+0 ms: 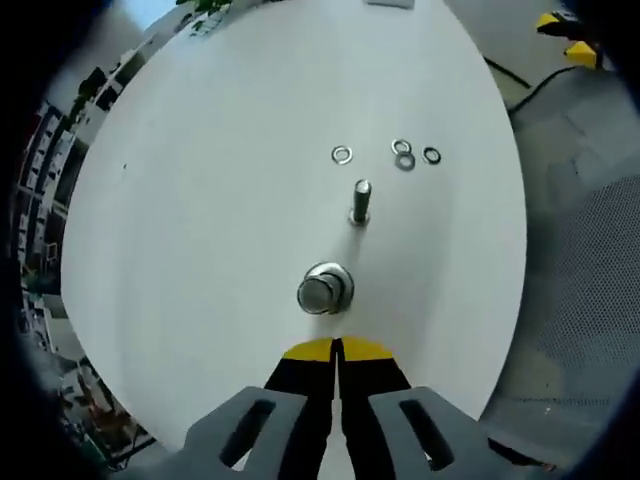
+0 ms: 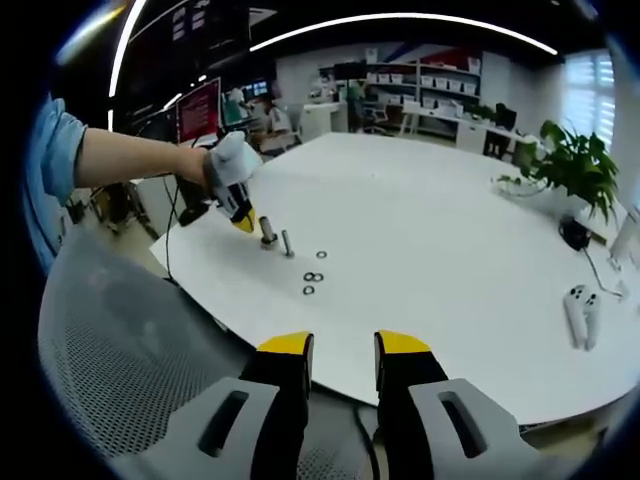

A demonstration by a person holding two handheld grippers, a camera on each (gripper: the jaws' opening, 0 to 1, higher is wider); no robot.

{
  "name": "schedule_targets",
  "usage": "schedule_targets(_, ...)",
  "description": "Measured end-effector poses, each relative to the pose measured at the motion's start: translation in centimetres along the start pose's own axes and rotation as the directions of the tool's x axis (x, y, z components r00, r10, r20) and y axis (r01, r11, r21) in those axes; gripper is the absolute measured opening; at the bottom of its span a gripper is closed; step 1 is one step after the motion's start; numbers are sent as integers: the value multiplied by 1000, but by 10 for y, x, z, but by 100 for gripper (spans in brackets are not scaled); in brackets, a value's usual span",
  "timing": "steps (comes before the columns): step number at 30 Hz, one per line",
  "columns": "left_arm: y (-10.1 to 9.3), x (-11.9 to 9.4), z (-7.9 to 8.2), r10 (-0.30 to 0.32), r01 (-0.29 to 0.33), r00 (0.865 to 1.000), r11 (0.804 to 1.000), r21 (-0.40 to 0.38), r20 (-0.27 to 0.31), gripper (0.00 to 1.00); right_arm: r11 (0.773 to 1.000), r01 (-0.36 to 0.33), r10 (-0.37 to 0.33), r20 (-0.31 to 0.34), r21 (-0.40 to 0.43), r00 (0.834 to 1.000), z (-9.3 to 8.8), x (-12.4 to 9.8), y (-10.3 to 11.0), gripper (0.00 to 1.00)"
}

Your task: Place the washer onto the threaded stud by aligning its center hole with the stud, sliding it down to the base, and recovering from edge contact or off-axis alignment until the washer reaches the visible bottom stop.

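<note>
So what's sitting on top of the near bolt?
A washer rings the near bolt, around its shaft. The white table under it is covered, so I can't tell how the bolt stands.

White table (image 1: 200, 200), rounded edge, plain top. Just ahead of the left gripper (image 1: 336, 352) tips: a bolt standing on its head (image 1: 324, 290), a washer at its base. Farther ahead, a threaded stud (image 1: 360, 203), upright. Beyond it, four loose washers lying flat: single washer (image 1: 341, 154) to the left, three clustered washers (image 1: 412, 155) to the right. In the right gripper view, far right on the table: white controllers (image 2: 580, 315).
</note>
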State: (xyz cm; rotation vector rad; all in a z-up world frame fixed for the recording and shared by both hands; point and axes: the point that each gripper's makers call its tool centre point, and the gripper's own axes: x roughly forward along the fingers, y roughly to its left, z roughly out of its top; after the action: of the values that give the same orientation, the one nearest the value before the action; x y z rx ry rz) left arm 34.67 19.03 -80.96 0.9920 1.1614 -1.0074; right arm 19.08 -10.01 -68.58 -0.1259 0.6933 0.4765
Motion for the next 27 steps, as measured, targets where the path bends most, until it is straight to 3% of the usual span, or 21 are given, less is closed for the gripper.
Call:
schedule_targets(7, -8, -13, 14, -11, 14, 998, 998, -55, 64, 0, 1000, -3, 3, -8, -8, 1000, -1, 0, 1, 27)
schedule_targets(15, -23, -48, 21, 23, -6, 988, 993, -116, 152, 0, 999, -26, 26, 1, -28, 1000, 1, 1, 5, 27)
schedule_targets(23, -49, -102, 19, 89, -37, 963, 979, -202, 253, 0, 996, -64, 64, 11, -54, 998, 3, 2, 12, 27)
schedule_targets(27, -64, -126, 14, 137, -56, 941, 965, -256, 308, 0, 994, -82, 83, 15, -67, 996, 4, 2, 16, 27)
